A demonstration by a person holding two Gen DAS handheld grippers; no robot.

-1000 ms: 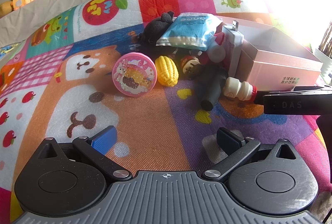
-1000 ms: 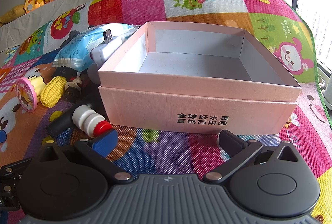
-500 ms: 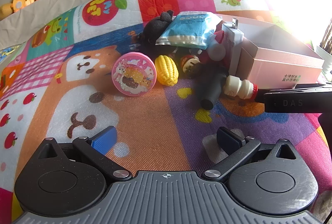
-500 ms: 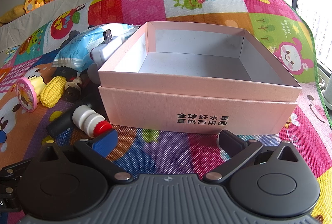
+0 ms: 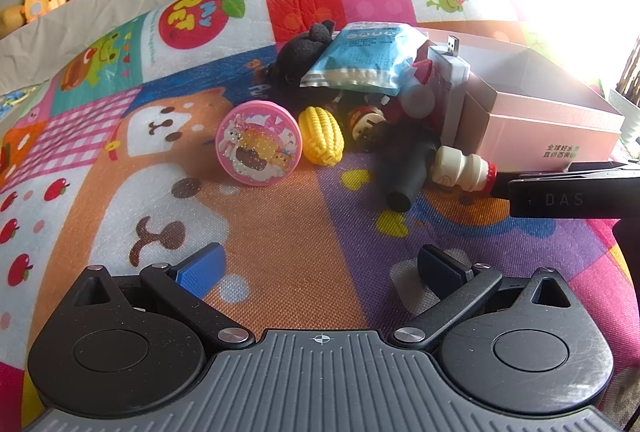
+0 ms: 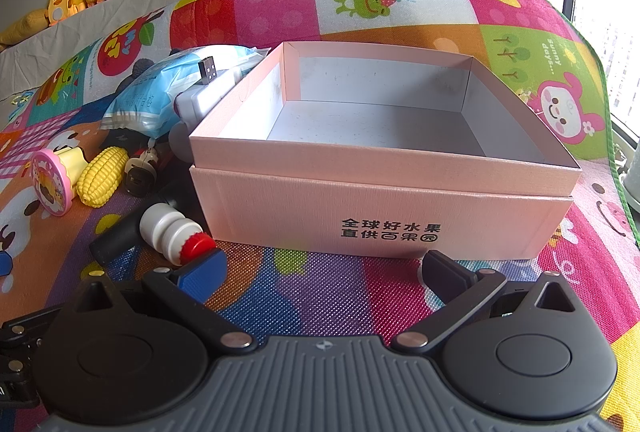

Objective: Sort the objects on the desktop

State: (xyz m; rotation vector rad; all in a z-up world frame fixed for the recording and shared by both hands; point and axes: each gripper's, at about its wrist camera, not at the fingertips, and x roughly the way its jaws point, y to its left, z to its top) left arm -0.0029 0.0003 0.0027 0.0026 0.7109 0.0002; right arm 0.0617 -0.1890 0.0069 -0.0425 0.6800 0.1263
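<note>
Near the left wall of the empty pink box (image 6: 384,207), the small white bottle (image 6: 170,232) lies on its side, probably light and smooth, best gripped around its ribbed waist, while left gripper (image 5: 320,264) and right gripper (image 6: 324,270) are both spread wide, holding nothing.

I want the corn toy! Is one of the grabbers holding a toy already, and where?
No. The left tool and right tool are both open and hold nothing. The corn toy lies on the mat.
</note>
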